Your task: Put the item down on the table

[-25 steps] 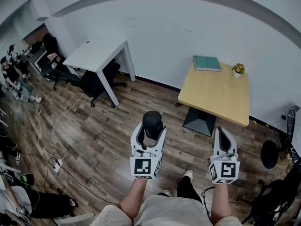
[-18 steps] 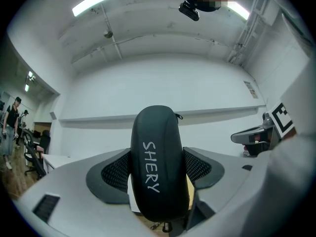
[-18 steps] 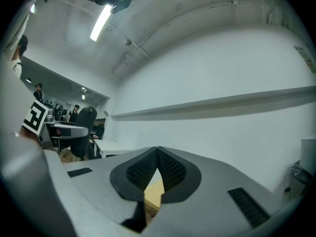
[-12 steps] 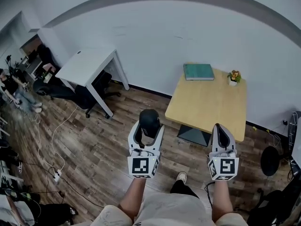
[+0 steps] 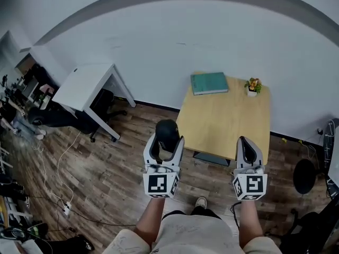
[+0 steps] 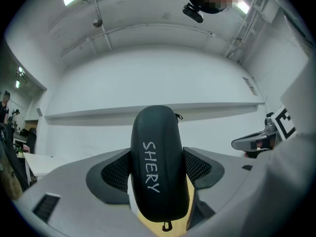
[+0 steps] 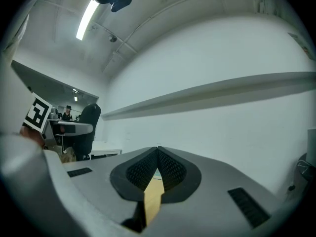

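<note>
My left gripper [image 5: 165, 136] is shut on a black oval zip case [image 5: 167, 133], which stands upright between the jaws; in the left gripper view the case [image 6: 158, 167] bears white lettering and fills the gap between both pads. It hangs over the floor just left of the wooden table [image 5: 225, 126]. My right gripper [image 5: 248, 148] is shut with nothing in it, held over the table's near edge; in the right gripper view its gripper [image 7: 157, 167] shows the pads meeting at the tips.
On the wooden table's far side lie a teal book [image 5: 209, 83] and a small potted plant [image 5: 252, 86]. A white desk [image 5: 82, 84] with office chairs stands at left. Cables and a power strip [image 5: 66, 208] lie on the wood floor. A white wall is ahead.
The wooden table has come nearer and moved left in the head view, so both grippers have advanced toward it. The left gripper still holds the case; the right stays shut.
</note>
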Available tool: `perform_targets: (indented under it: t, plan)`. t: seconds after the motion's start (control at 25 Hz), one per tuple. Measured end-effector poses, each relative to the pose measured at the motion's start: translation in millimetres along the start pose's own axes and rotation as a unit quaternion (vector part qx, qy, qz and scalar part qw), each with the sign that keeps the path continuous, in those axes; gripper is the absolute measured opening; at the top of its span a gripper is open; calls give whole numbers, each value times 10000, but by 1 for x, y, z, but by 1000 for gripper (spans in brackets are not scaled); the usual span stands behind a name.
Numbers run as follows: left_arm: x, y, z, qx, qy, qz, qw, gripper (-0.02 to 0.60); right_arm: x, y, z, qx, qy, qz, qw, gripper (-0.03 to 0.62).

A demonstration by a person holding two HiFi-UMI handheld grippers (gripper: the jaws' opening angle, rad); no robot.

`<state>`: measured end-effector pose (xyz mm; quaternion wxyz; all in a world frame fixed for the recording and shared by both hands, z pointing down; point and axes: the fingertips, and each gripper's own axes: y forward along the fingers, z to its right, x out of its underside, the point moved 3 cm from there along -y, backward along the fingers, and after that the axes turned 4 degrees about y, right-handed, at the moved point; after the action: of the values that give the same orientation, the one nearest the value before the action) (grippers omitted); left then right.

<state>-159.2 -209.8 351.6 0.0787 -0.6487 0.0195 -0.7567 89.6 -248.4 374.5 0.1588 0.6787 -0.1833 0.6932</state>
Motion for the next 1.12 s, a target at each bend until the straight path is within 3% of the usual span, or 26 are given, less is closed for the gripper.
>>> perform_targets:
  t: [0.36, 0.68, 1.12]
  plan:
    - [18, 29, 4, 35, -18, -67, 10000, 324, 13, 23, 15, 4, -14, -46, 10000, 14]
    - [30, 41, -10, 102, 136, -43, 9998, 324, 30, 45, 8, 13, 19, -11, 10000, 14]
    - [44, 54, -22, 140, 49, -74, 9999, 324, 37, 57, 6, 80, -53, -65, 9999, 14]
